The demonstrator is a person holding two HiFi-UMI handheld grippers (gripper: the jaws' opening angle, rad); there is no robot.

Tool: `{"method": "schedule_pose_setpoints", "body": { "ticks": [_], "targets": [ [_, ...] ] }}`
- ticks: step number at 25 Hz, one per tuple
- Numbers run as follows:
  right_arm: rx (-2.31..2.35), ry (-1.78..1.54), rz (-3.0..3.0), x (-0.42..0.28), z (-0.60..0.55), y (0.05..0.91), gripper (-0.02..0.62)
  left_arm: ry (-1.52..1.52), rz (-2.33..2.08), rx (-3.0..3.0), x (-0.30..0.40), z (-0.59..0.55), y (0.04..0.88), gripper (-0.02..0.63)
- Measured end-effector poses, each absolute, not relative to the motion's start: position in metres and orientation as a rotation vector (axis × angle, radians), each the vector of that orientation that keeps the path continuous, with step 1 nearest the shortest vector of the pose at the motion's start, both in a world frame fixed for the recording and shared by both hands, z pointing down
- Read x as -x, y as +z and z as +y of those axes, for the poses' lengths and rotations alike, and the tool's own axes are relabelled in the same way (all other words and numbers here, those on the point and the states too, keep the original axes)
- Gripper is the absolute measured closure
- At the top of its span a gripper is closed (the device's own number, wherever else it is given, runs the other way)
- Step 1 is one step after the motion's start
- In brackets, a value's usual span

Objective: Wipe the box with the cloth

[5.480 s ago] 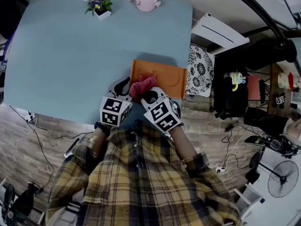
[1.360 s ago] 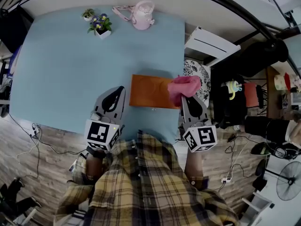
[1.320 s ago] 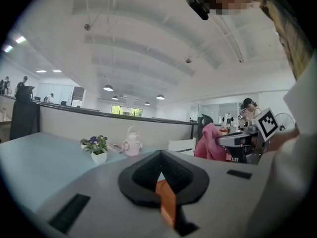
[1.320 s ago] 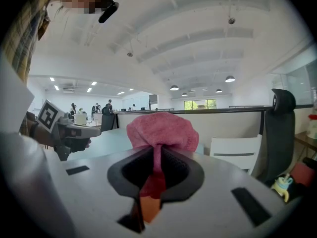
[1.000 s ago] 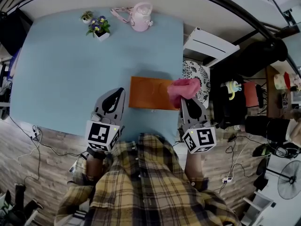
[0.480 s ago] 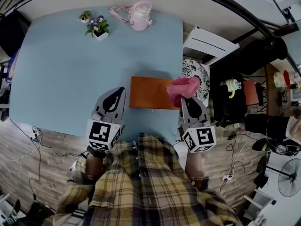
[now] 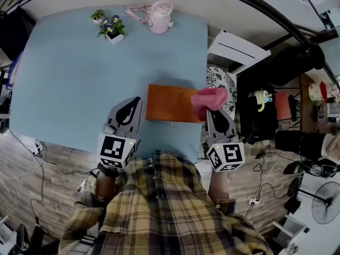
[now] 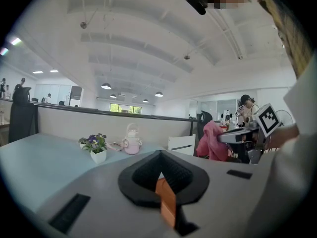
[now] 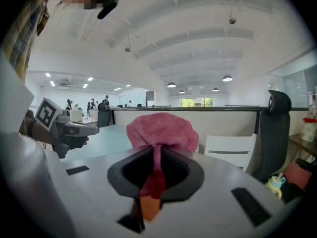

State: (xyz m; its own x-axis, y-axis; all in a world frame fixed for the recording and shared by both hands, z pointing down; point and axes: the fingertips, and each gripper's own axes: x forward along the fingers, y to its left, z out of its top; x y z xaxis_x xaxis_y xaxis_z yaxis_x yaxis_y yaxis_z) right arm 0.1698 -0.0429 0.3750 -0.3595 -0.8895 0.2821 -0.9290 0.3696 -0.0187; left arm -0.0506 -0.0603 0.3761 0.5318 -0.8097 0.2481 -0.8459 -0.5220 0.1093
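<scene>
Right gripper view is showing the right gripper pinching the pink cloth, which is bunching up above the jaws. That grip is probably leaving a soft wad free for rubbing. In the head view the cloth is sitting over the right end of the orange box, which is lying flat near the table's near right corner; whether cloth and box are touching I cannot tell. The left gripper is hanging just beside the box's left end, jaws pressed together on nothing, likely waiting to steady it. The pale blue table is carrying a flowerpot and a pink kettle at its far edge. A wood floor and a white chair are showing around it.
</scene>
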Motion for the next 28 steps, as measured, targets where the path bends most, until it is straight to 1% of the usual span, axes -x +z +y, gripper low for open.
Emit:
{"method": "schedule_pose_setpoints", "body": {
  "ticks": [28],
  "targets": [
    [-1.588, 0.253, -2.388, -0.163, -0.0419, 0.3828, 0.549, 0.25, -1.427, -2.515, 0.0603, -0.0539, 0.3861, 0.617]
  ]
}}
